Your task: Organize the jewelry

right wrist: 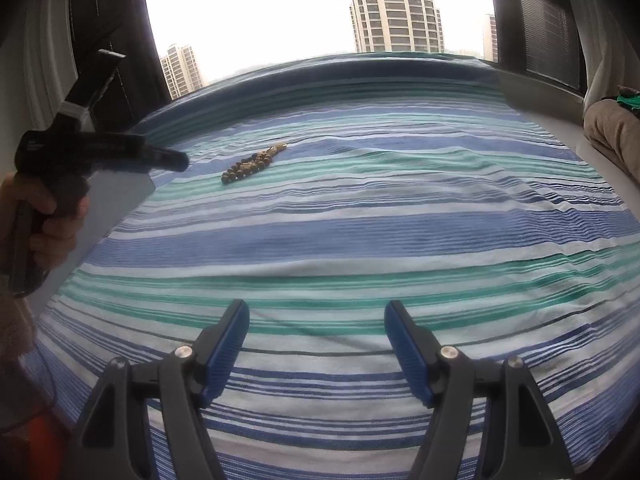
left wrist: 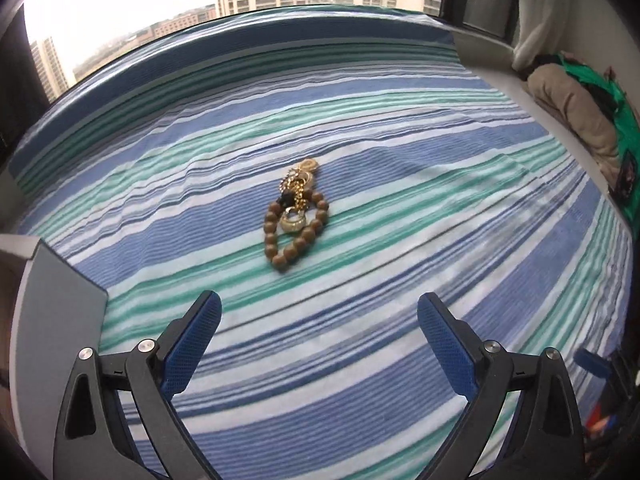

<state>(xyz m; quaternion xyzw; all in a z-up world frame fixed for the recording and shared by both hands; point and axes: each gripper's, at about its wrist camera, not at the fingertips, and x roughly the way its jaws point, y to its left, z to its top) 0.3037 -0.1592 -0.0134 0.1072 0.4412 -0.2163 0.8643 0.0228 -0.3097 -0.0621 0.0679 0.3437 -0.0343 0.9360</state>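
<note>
A brown wooden bead bracelet (left wrist: 276,236) lies on the striped cloth (left wrist: 360,320), with gold chains and a gold ring piece (left wrist: 298,196) piled on it. My left gripper (left wrist: 319,312) is open and empty, just short of the pile. In the right wrist view the same pile (right wrist: 251,167) lies far off to the upper left. My right gripper (right wrist: 317,318) is open and empty over bare cloth. The left gripper's body (right wrist: 100,152) and the hand holding it show at the left.
A grey box (left wrist: 56,312) stands at the cloth's left edge; it also shows in the right wrist view (right wrist: 108,204). A beige cushion (left wrist: 576,112) and green fabric (left wrist: 612,92) lie at the far right. A window with towers is behind.
</note>
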